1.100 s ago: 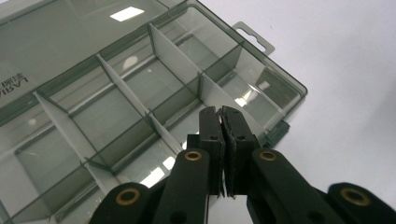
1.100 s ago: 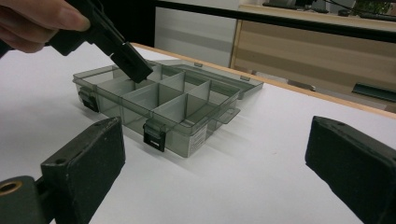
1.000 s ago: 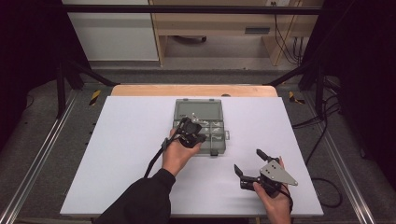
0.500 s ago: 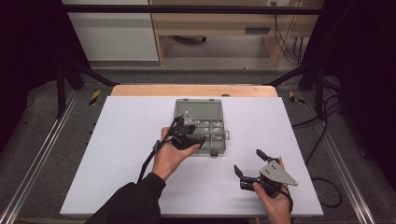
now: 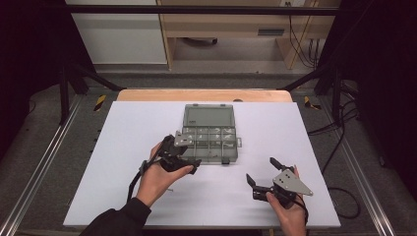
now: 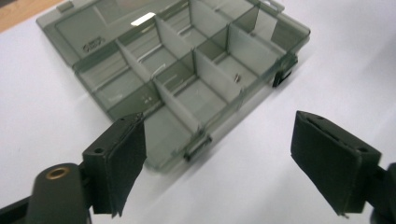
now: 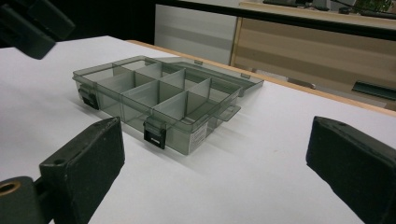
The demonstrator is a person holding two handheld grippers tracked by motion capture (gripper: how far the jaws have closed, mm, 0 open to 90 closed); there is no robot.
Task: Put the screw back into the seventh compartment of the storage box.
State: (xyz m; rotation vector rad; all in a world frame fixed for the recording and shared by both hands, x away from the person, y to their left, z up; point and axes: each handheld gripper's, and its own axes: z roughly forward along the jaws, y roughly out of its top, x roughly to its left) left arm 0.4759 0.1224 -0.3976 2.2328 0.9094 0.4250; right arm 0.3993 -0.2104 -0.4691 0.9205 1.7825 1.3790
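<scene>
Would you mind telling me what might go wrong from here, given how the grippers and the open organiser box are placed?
1. The left gripper, jaws open, sits at the near left corner of the organiser box; a nudge could slide the light box across the smooth white table.
2. A small part lies loose in one compartment; a bump might flick it out.
3. The open lid lies flat behind; pressing it could strain the hinge.

Both tongs [image 5: 183,150] [image 5: 263,173] wide apart, empty

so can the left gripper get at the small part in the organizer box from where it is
Probably yes: the left gripper is open beside the organizer box, whose lid lies back, leaving the small part uncovered, though dividers crowd it.
</scene>
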